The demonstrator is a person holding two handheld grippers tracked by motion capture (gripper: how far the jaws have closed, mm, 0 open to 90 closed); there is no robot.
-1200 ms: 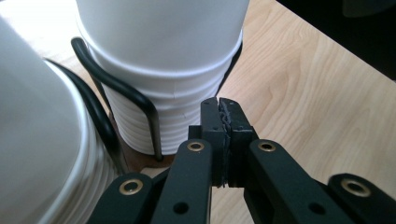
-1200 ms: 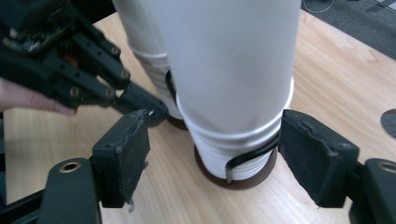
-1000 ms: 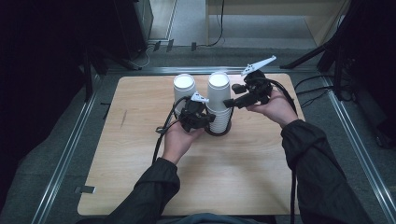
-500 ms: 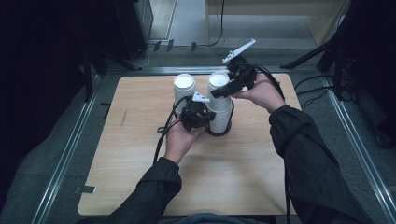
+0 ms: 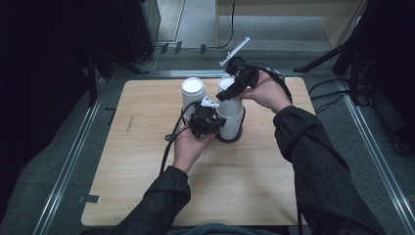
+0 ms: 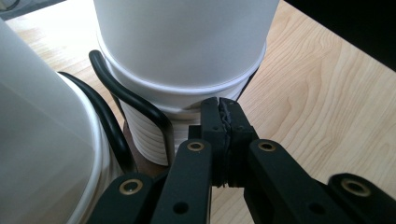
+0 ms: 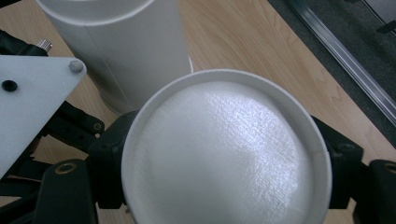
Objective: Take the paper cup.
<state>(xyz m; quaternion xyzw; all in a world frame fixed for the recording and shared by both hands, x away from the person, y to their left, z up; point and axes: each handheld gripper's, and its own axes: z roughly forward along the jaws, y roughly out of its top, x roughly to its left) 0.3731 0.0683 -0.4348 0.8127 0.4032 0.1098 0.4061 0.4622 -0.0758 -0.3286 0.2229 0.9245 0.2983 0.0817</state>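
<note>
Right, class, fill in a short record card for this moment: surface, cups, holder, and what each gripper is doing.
Surface: wooden table
Cups: two white stacks of upside-down paper cups, left stack and right stack
Holder: black wire ring around the base of the right stack
Left gripper: shut, jaws pressed together low against the right stack
Right gripper: jaws astride the top cup of the right stack

White is seen on both cup stacks (image 5: 230, 115), with fine ribbing at the rims. Pale wood grain marks the bench (image 5: 147, 161). Black is worn by the left tongs (image 6: 223, 122), the cable (image 6: 140, 107) and the sleeves (image 5: 313, 166).
</note>
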